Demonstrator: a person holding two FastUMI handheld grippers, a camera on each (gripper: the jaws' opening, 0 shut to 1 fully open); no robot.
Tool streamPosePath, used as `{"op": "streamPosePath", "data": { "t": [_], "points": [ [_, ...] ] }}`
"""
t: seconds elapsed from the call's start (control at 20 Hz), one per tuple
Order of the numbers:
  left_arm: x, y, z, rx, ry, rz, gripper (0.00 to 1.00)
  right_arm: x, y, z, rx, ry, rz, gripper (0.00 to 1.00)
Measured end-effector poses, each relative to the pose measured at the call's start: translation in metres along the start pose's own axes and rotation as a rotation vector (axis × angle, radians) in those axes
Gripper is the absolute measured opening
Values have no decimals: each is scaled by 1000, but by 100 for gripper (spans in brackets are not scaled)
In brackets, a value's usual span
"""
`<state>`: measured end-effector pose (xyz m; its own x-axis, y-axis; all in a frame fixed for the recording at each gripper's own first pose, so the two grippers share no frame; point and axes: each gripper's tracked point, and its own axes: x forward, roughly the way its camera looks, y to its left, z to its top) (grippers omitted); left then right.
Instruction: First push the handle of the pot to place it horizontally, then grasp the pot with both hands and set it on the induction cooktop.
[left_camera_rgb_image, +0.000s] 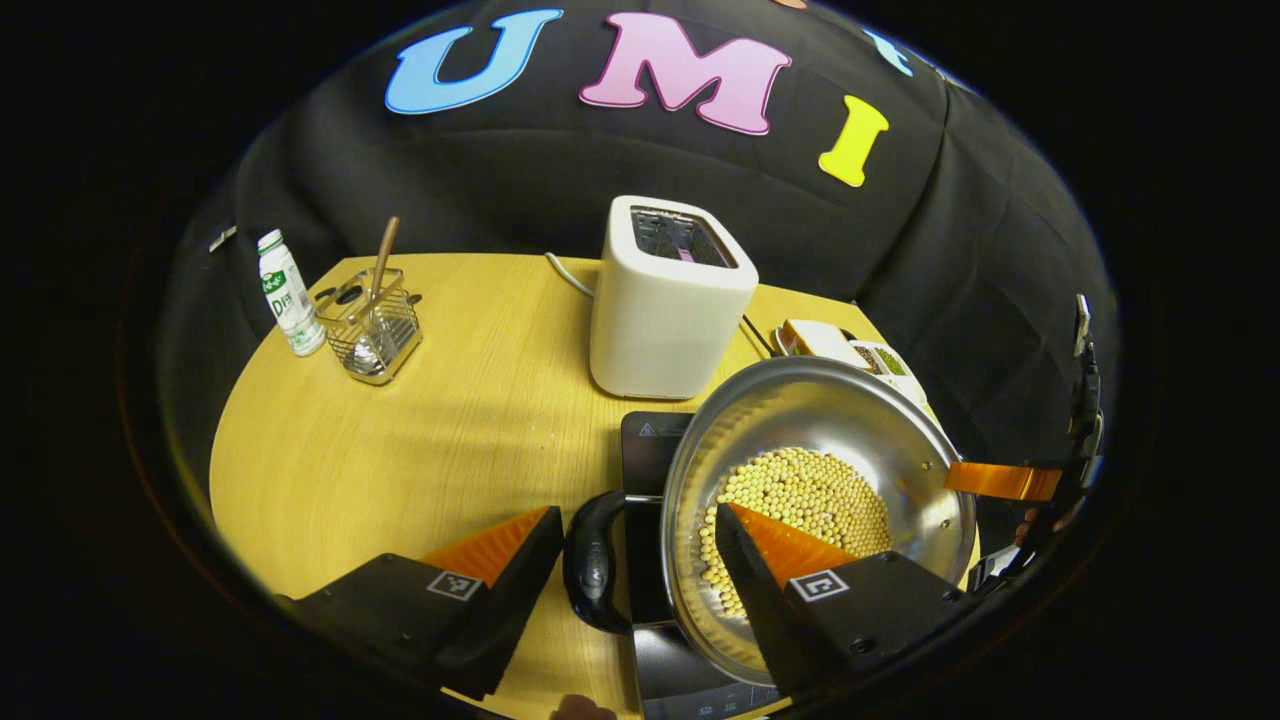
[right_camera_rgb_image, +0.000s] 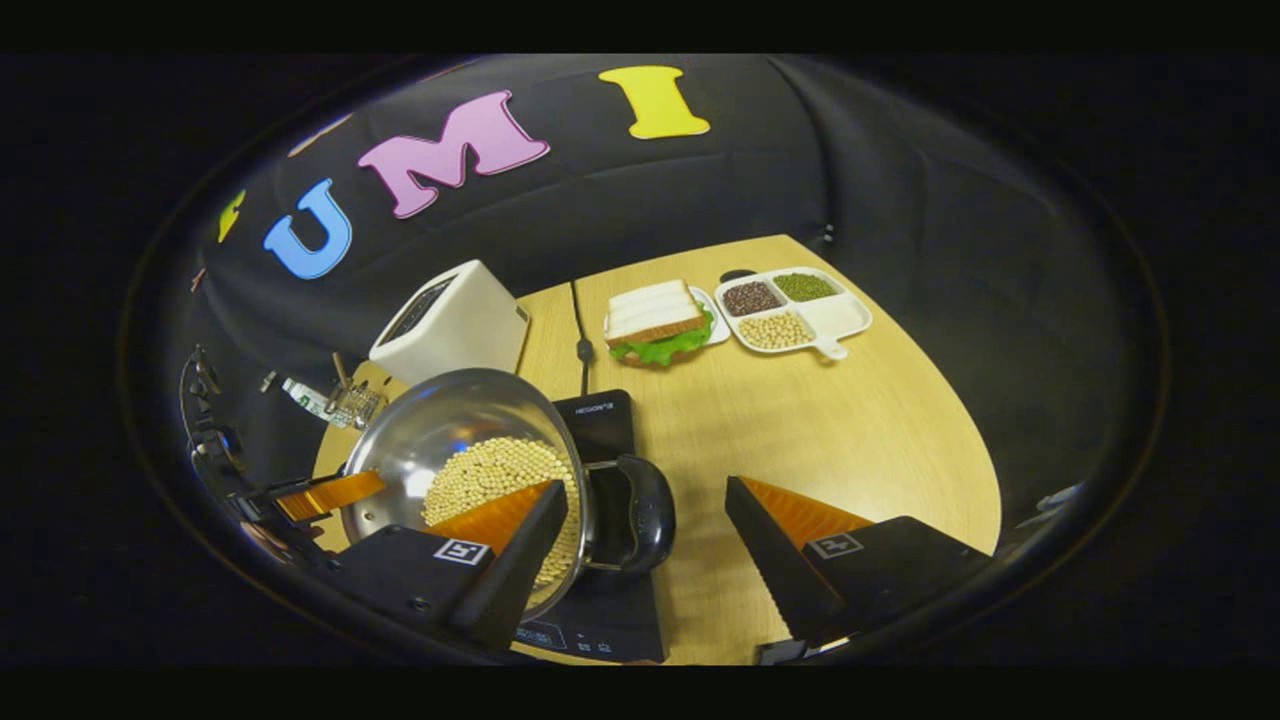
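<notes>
A steel pot (left_camera_rgb_image: 830, 410) holding soybeans sits over the black induction cooktop (left_camera_rgb_image: 655, 440), near the table's front. In the left gripper view, my left gripper (left_camera_rgb_image: 636, 510) is open and straddles the pot's black handle (left_camera_rgb_image: 595, 565): one finger is outside the handle, the other over the beans inside the rim. In the right gripper view, my right gripper (right_camera_rgb_image: 642, 488) is open around the opposite handle (right_camera_rgb_image: 640, 520) of the pot (right_camera_rgb_image: 440, 420), with table showing between handle and outer finger. The cooktop (right_camera_rgb_image: 600, 415) lies beneath. Each view shows the other gripper's orange finger (left_camera_rgb_image: 1000, 480) (right_camera_rgb_image: 330, 495) at the far rim.
A white toaster (left_camera_rgb_image: 665, 310) stands just behind the cooktop, its cable (right_camera_rgb_image: 583, 340) trailing back. A bottle (left_camera_rgb_image: 287, 295) and a wire utensil rack (left_camera_rgb_image: 370, 325) sit at the far left. A sandwich (right_camera_rgb_image: 655, 320) and a divided dish (right_camera_rgb_image: 795, 310) of beans lie at the back right.
</notes>
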<state>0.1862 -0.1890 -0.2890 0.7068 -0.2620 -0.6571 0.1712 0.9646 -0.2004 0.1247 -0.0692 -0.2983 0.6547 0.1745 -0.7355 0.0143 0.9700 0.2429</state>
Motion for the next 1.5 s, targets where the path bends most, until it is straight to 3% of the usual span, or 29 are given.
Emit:
{"op": "streamPosePath", "data": {
  "t": [0.05,0.35,0.6,0.9,1.1,1.5],
  "points": [
    [-6,-3,3,7,-18,0,96,-6,0,5,-4,-24,-1,99],
    [-62,-11,45,22,-194,67,95,-45,9,50,-95,-210,4,99],
    [-132,-26,84,24,-398,117,95,-99,32,101,-174,-444,51,99],
    [-225,-30,109,54,-603,216,95,-177,56,130,-194,-630,74,99],
    [-284,-12,102,7,-670,212,95,-231,64,113,-196,-705,41,98],
    [-376,54,61,26,-729,307,95,-314,69,80,-161,-817,-24,98]
  ]
}}
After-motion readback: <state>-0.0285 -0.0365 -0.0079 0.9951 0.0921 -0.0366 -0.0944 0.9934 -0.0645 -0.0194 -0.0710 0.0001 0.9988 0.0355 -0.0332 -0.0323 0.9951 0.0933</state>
